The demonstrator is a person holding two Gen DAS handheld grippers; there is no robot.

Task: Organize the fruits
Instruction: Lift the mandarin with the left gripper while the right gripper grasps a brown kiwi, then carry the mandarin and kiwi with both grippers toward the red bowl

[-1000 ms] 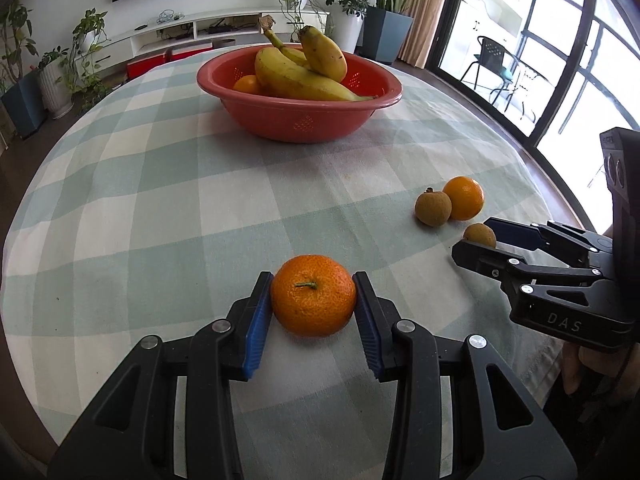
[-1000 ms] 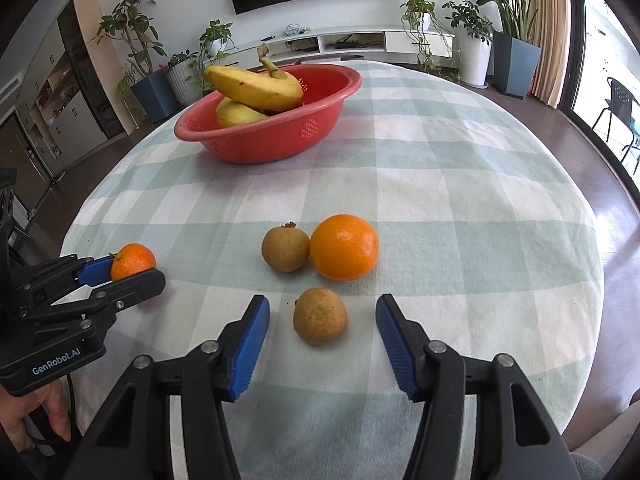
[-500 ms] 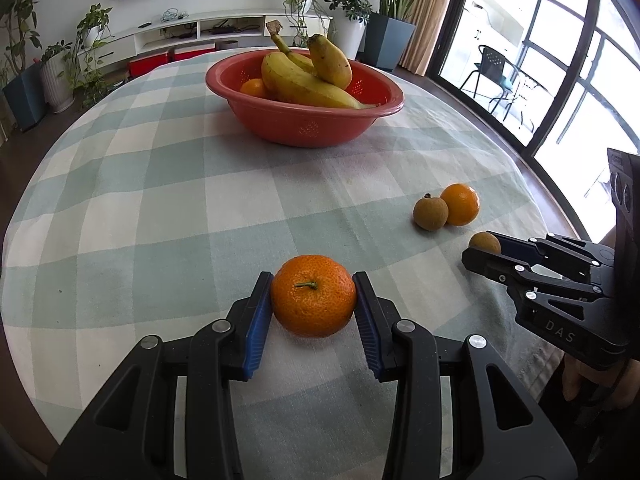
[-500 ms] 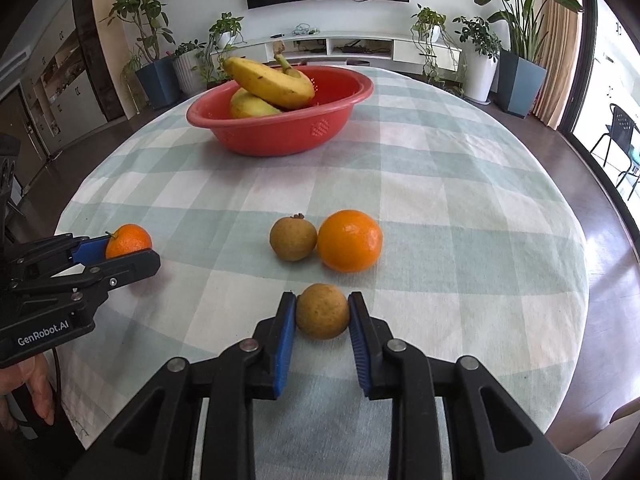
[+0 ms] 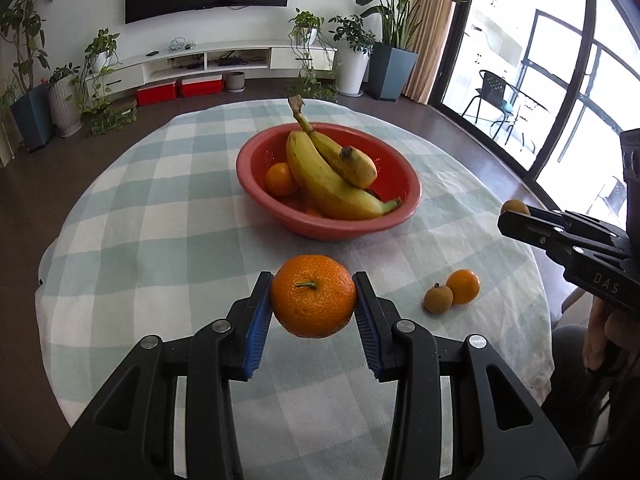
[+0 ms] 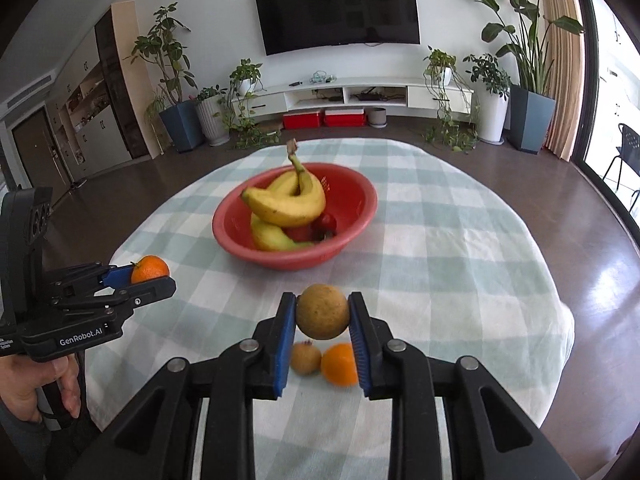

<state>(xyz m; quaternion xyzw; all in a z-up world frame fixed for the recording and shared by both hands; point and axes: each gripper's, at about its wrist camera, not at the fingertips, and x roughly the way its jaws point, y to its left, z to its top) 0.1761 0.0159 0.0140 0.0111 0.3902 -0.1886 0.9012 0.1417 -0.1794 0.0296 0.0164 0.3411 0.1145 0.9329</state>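
Observation:
My left gripper (image 5: 314, 304) is shut on a tangerine (image 5: 313, 295) and holds it above the checked tablecloth; it also shows in the right wrist view (image 6: 150, 270). My right gripper (image 6: 322, 316) is shut on a round brown fruit (image 6: 322, 311), lifted above the table; it shows at the right of the left wrist view (image 5: 516, 208). A red bowl (image 5: 404, 208) (image 6: 360, 204) at the table's middle holds bananas (image 5: 328, 176) and an orange (image 5: 280, 178). A brown fruit (image 5: 438, 298) and an orange (image 5: 463, 286) lie side by side on the cloth.
The round table (image 5: 140, 216) has a pale green checked cloth; its edge curves close on the near and right sides. Potted plants (image 6: 176, 80), a TV shelf (image 6: 344, 96) and a glass door (image 5: 560, 80) stand well beyond the table.
Both grippers have risen off the table with their fruit and now look down at the bowl from higher. The right gripper closed on the brown fruit a second ago.

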